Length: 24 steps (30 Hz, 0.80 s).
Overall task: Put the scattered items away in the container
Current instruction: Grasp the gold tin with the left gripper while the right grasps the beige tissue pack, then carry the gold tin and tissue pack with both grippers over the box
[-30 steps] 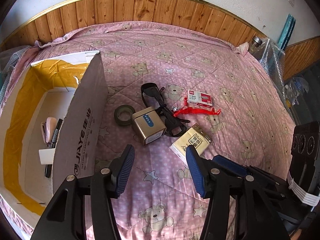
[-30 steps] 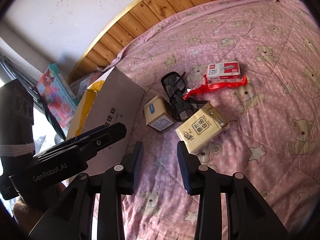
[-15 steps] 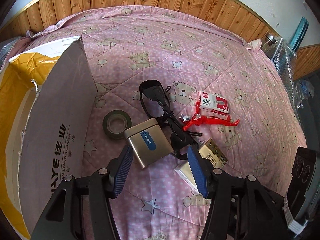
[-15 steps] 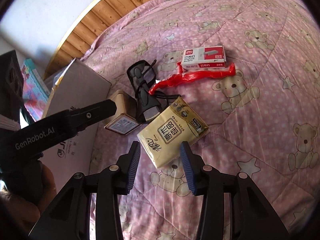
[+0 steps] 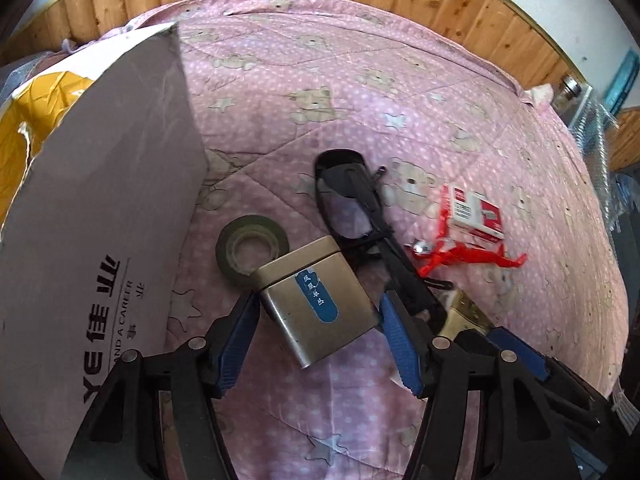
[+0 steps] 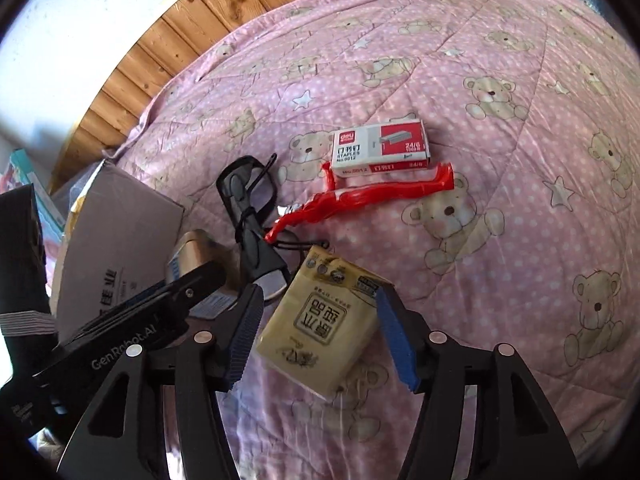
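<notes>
The cardboard box [image 5: 100,240] runs off the left edge, its inside hidden behind the near flap. The left gripper [image 6: 132,320] covers much of the metal tin [image 6: 192,252]. The tissue pack [image 5: 466,312] shows only a corner.

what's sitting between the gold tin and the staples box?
The black glasses lie between the gold tin and the staples box, with the red plastic strip just beside the box; clearest in the left wrist view.

One tin [image 5: 316,296], one tape roll [image 5: 251,243], one pair of glasses [image 5: 352,204], one staple box [image 6: 382,147], one tissue pack [image 6: 320,320], one cardboard box [image 5: 100,216]
</notes>
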{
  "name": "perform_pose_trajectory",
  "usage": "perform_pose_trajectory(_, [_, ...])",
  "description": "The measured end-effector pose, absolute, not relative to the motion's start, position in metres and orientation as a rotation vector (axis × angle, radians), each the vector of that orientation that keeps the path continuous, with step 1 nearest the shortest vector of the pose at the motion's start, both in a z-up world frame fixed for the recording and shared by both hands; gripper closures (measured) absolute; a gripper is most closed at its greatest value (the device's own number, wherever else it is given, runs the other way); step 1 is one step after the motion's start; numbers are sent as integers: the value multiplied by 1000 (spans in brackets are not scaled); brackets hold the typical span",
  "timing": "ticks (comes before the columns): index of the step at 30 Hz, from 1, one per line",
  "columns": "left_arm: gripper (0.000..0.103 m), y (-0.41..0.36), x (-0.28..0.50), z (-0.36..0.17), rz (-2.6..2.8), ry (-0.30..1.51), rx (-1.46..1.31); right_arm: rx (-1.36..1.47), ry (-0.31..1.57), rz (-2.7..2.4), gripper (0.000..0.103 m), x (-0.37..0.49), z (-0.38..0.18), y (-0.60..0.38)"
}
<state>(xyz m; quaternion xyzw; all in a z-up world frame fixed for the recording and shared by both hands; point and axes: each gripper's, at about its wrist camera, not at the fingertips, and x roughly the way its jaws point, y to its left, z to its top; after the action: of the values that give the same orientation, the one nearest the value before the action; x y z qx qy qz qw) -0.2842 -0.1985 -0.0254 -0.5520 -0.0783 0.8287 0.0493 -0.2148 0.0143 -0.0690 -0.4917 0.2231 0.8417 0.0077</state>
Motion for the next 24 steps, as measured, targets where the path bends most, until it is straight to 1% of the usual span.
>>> perform_pose_trajectory(2, [45, -205, -282, -31, 2506, -250, -1694, -1540, 515, 2664, 38, -218, -70, 4])
perform_pose_trajectory(4, [52, -212, -275, -30, 2521, -233, -1687, -1578, 453, 2712, 40, -216, -69, 6])
perform_pose_trajectory(5, [52, -214, -271, -29, 2518, -239, -1678, -1609, 432, 2721, 43, -215, -70, 10])
perform_pose_trajectory(11, [52, -212, -261, -33, 2506, -246, -1656, -1698, 468, 2648, 42, -212, -79, 32])
perform_pose_trajectory(13, [52, -209, -262, -36, 2505, -236, -1658, -1667, 368, 2672, 40, -210, -84, 21])
perform_pose_trajectory(14, [51, -208, -262, -35, 2513, -215, -1648, -1646, 325, 2679, 43, -207, -84, 17])
perform_pose_trajectory(15, [51, -208, -260, -34, 2516, -209, -1638, -1627, 343, 2688, 49, -204, -84, 18])
perform_pose_trajectory(17, [52, -211, -256, -29, 2520, -231, -1616, -1629, 492, 2696, 50, -199, -82, 28])
perform_pose_trajectory(18, [52, -212, -254, -25, 2527, -240, -1604, -1627, 514, 2704, 50, -197, -80, 29])
perform_pose_trajectory(24, [52, -210, -241, -7, 2529, -251, -1549, -1611, 531, 2753, 50, -181, -63, 23])
